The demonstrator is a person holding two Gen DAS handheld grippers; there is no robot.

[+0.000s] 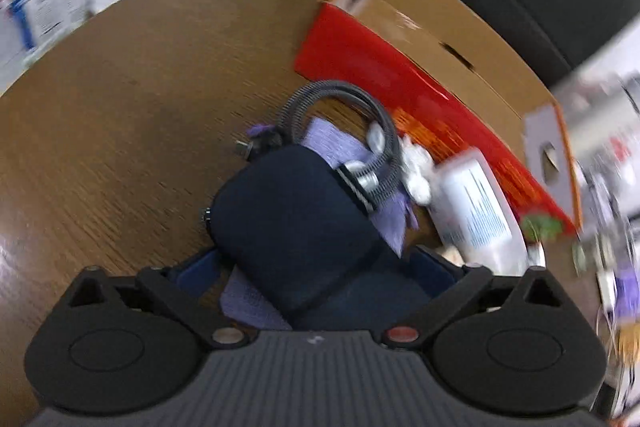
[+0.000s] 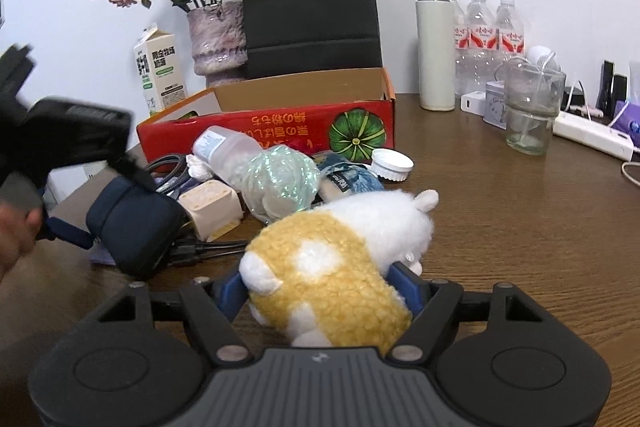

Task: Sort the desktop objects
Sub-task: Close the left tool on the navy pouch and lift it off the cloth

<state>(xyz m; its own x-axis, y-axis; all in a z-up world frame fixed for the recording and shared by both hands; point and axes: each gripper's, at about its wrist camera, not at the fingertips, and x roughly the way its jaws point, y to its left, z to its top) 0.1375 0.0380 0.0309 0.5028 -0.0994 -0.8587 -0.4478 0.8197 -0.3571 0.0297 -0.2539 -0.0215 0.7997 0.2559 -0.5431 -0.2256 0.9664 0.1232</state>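
From here I see the counter [image 2: 520, 227] as dark wood with a visible grain and a low sheen. The plush toy [image 2: 340, 259] is nubbly yellow and fluffy white cloth. The navy pouch [image 1: 292, 227] looks like matt woven fabric, lying on a purple cloth [image 1: 340, 147]. The box [image 2: 280, 131] is printed red cardboard, raw brown inside. The tumbler [image 2: 532, 111] is clear glass; the cap [image 2: 392, 165] ridged white plastic.

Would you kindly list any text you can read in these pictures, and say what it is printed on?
Milk carton: Chinese print, too small to read surely.
Red box: orange characters, upside down, unreadable.
Water bottles: red labels, blurred.
White bottle: label blurred.
Nothing else legible.
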